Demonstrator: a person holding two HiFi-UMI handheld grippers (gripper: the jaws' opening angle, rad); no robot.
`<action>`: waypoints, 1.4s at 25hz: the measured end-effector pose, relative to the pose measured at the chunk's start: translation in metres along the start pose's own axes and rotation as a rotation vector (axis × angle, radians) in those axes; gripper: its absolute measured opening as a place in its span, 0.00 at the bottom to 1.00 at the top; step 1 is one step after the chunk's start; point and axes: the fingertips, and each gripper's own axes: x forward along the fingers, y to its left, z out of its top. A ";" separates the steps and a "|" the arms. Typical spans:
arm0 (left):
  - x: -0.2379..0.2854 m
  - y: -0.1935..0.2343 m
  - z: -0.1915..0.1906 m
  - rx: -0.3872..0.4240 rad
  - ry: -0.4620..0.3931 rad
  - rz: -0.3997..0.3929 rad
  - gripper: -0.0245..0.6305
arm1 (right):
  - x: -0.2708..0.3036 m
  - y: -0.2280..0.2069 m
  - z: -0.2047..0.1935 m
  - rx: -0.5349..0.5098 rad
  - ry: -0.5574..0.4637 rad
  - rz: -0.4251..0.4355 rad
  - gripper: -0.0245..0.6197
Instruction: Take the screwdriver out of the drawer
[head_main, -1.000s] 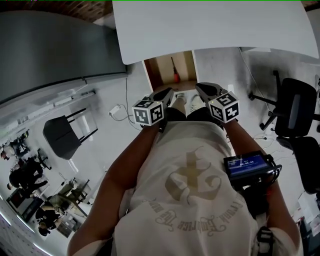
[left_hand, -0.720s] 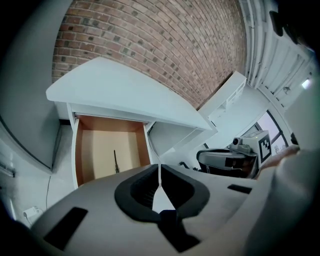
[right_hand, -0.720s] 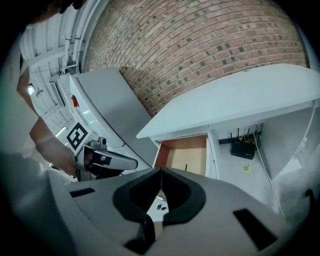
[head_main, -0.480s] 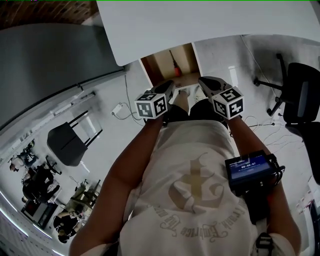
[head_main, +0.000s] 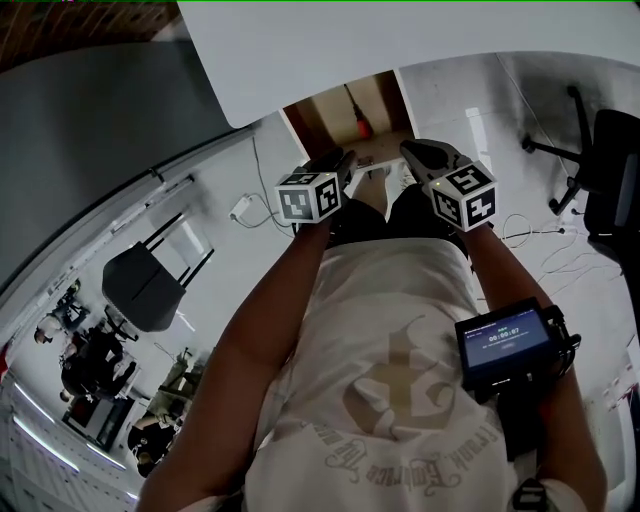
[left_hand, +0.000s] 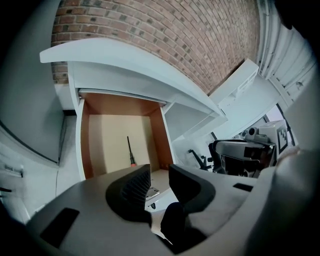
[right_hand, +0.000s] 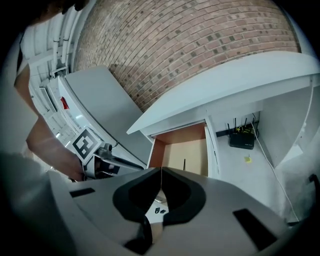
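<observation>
The drawer (head_main: 340, 108) under the white tabletop (head_main: 420, 50) stands pulled out. A screwdriver (head_main: 357, 122) with a dark shaft and red handle lies on the drawer's pale bottom, and it also shows in the left gripper view as the screwdriver (left_hand: 130, 152) and in the right gripper view as the screwdriver (right_hand: 184, 164). My left gripper (left_hand: 159, 173) hangs short of the drawer. Its jaws have just been opening, there is a gap between them, and they hold nothing. My right gripper (right_hand: 161, 172) hovers beside it, pads pressed together and empty. Both the left gripper (head_main: 343, 162) and the right gripper (head_main: 410, 150) point at the drawer.
A black office chair (head_main: 612, 165) stands at the right and a dark chair (head_main: 140, 285) at the left. Cables and a router (right_hand: 241, 138) lie on the floor beside the drawer unit. A small screen device (head_main: 505, 342) is strapped to the person's right forearm. A brick wall (left_hand: 165, 35) rises behind the table.
Both grippers have drawn a little nearer the open drawer as the head view tipped forward. The screwdriver lies where it was.
</observation>
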 end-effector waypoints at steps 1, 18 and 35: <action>0.000 0.000 0.001 0.004 0.006 0.000 0.22 | 0.001 0.001 0.002 0.001 -0.002 0.002 0.08; 0.040 0.010 0.000 0.064 0.116 0.034 0.32 | -0.010 -0.019 -0.002 0.102 -0.075 -0.056 0.07; 0.073 0.019 0.010 0.038 0.116 0.046 0.32 | -0.023 -0.031 -0.008 0.173 -0.131 -0.085 0.08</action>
